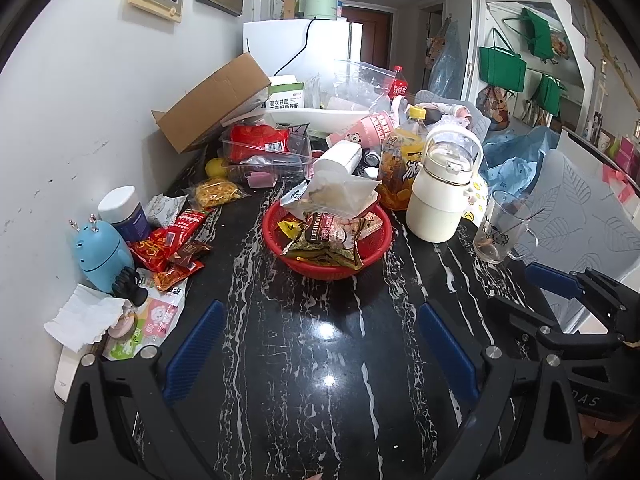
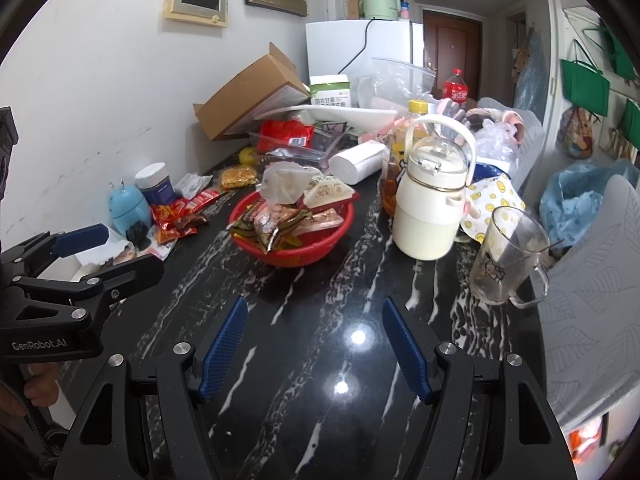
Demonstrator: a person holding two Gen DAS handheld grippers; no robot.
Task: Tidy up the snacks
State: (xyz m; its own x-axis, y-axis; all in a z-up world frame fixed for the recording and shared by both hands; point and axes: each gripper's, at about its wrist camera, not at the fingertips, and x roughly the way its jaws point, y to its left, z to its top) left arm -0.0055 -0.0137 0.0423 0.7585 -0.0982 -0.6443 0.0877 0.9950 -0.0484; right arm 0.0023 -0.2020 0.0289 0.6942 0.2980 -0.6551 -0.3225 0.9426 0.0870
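Grippers: we hold the left gripper (image 1: pixel 320 344) and the right gripper (image 2: pixel 314 344) nearest of all, short of the red basket (image 1: pixel 372 240), both with jaws apart and nothing between the blue pads.
Countertop: we see bare black marble (image 1: pixel 304 380) between our fingers and the basket, so nothing blocks a straight approach.
Landmark: the basket already holds a heap of snack packets (image 1: pixel 326 240), piled above its rim, with a pale bag on top.
Loose snacks: red and brown packets (image 1: pixel 176 244) lie left of the basket near the wall, beside a blue gadget (image 1: pixel 98 254) and a dark-labelled jar (image 1: pixel 122 212); a yellow bag (image 1: pixel 218 194) sits behind and left of it.
Right of basket: a cream jug (image 1: pixel 442 196) stands just beside the rim, and a glass mug (image 1: pixel 500 228) further right.
Behind basket: an orange drink bottle (image 1: pixel 402 160), a clear tray, a cardboard box.
Risk one: we judge that adding more to the heap could slide packets over the rim.
Risk two: a right-hand swing toward the basket could clip the jug or mug.
Risk three: thin packets may slip from the pads.
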